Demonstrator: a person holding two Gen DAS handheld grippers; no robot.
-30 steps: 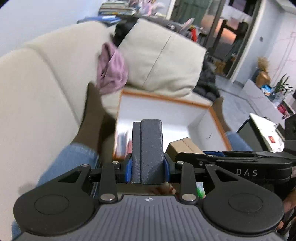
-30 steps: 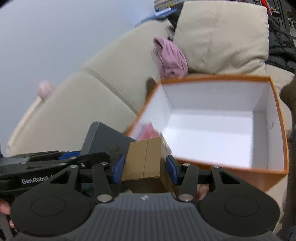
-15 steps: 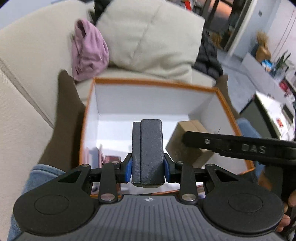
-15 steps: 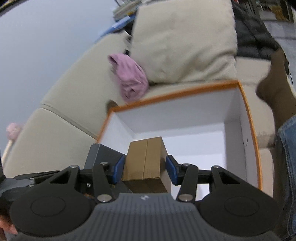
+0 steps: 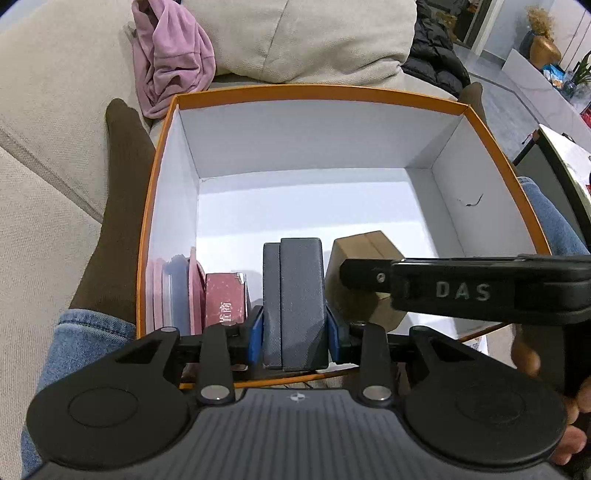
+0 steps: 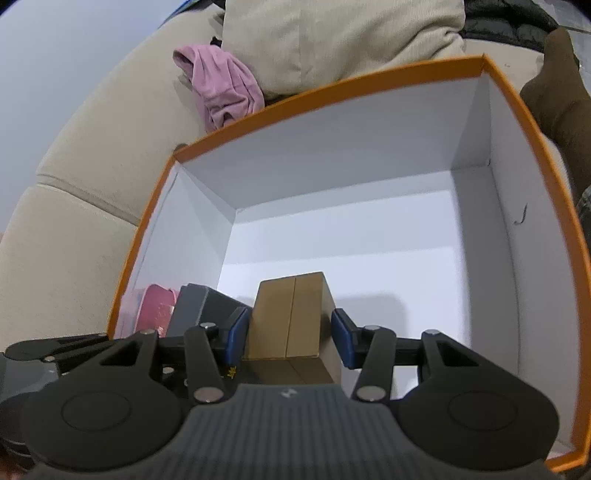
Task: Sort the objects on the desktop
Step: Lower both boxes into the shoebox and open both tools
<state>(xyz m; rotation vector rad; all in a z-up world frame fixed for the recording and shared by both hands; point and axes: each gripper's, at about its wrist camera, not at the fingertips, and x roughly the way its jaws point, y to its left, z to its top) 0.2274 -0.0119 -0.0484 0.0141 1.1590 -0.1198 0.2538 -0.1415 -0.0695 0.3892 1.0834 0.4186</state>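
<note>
An orange box with a white inside (image 5: 162, 155) (image 6: 517, 229) lies on a beige sofa. My left gripper (image 5: 294, 325) is shut on a dark grey box (image 5: 295, 295) and holds it upright inside the orange box near its front wall. My right gripper (image 6: 288, 336) is shut on a tan cardboard box (image 6: 288, 314) right beside it; that box also shows in the left wrist view (image 5: 364, 251). A red box (image 5: 225, 295) and pink and blue flat items (image 5: 177, 291) stand against the box's left wall.
A pink cloth (image 5: 170, 55) and a beige cushion (image 5: 303, 33) lie behind the orange box. The person's legs in jeans and brown socks (image 5: 122, 206) flank the box on both sides. A dark jacket (image 5: 432, 62) lies at the back right.
Both grippers have moved forward and down over the orange box's front edge, so the grey box and the tan box now sit lower inside it, side by side.
</note>
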